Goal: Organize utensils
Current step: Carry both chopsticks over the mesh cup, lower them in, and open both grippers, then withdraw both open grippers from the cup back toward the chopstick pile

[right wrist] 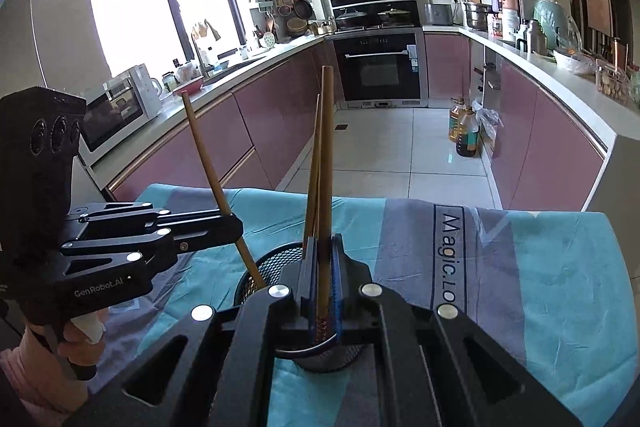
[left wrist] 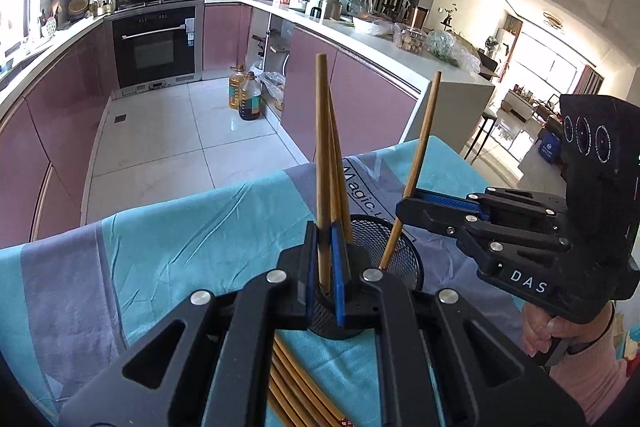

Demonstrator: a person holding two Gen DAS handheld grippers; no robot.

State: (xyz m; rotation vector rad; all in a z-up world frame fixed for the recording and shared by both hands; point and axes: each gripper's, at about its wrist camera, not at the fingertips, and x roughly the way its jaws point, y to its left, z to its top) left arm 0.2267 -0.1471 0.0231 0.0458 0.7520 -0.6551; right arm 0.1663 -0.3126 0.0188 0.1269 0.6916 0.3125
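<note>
Item: black mesh holder (left wrist: 394,247) on the teal tablecloth (left wrist: 180,247). Left gripper (left wrist: 325,267) clamps one chopstick (left wrist: 321,167); right gripper (right wrist: 325,291) clamps another chopstick (right wrist: 327,167). Both tips hang over the rim. Advice: lower upright, tip inside, then release. Spare chopsticks (left wrist: 296,387) lie beside it.

Left gripper (right wrist: 236,223): black plastic, shiny round screws, white "GenRobot.AI" on side, three round lenses on top block. Right gripper (left wrist: 404,205): same black, blue pads, white "DAS". Pink sleeves (left wrist: 592,371) on both wrists.
</note>
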